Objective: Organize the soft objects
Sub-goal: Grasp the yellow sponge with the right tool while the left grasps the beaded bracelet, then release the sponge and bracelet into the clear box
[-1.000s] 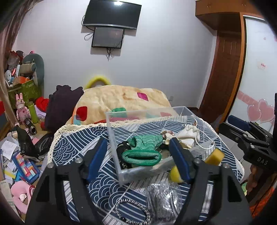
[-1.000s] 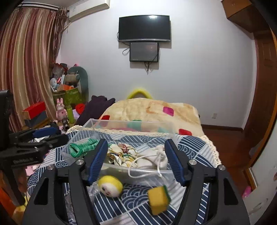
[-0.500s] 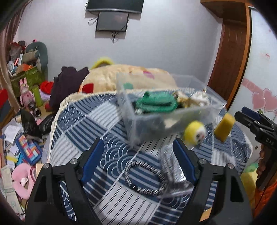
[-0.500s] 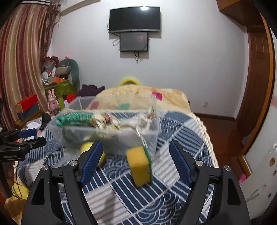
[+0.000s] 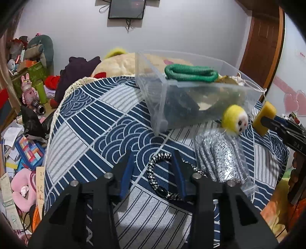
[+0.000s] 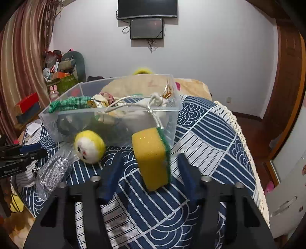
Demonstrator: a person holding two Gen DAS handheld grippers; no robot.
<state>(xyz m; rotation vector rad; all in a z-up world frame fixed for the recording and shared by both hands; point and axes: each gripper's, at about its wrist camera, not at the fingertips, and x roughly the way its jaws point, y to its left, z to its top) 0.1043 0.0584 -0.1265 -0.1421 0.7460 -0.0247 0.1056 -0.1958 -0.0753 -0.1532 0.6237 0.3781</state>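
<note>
A clear plastic bin (image 5: 172,99) (image 6: 114,122) stands on the blue patterned tablecloth (image 5: 91,122), holding a green knit item (image 5: 191,73) (image 6: 67,103), a white drawstring pouch (image 6: 153,103) and other soft items. My left gripper (image 5: 153,162) is low over the cloth, its open fingers on either side of a black-and-white braided band (image 5: 158,172). My right gripper (image 6: 149,166) is open with a yellow-green sponge (image 6: 153,157) (image 5: 264,117) between its fingers, not clamped. A yellow felt ball with a face (image 5: 235,119) (image 6: 89,146) and a silver scrubber in a bag (image 5: 220,155) (image 6: 52,172) lie beside the bin.
A blanket-covered mound (image 6: 137,84) lies behind the bin. Clutter, toys and boxes (image 5: 26,107) fill the floor at left. A wooden door (image 5: 262,42) and the cloth's lace edge (image 6: 244,134) are at right. A TV (image 6: 147,8) hangs on the wall.
Both grippers have dropped low and moved in. The left now straddles the braided band and its fingers have narrowed. The right now frames the sponge.
</note>
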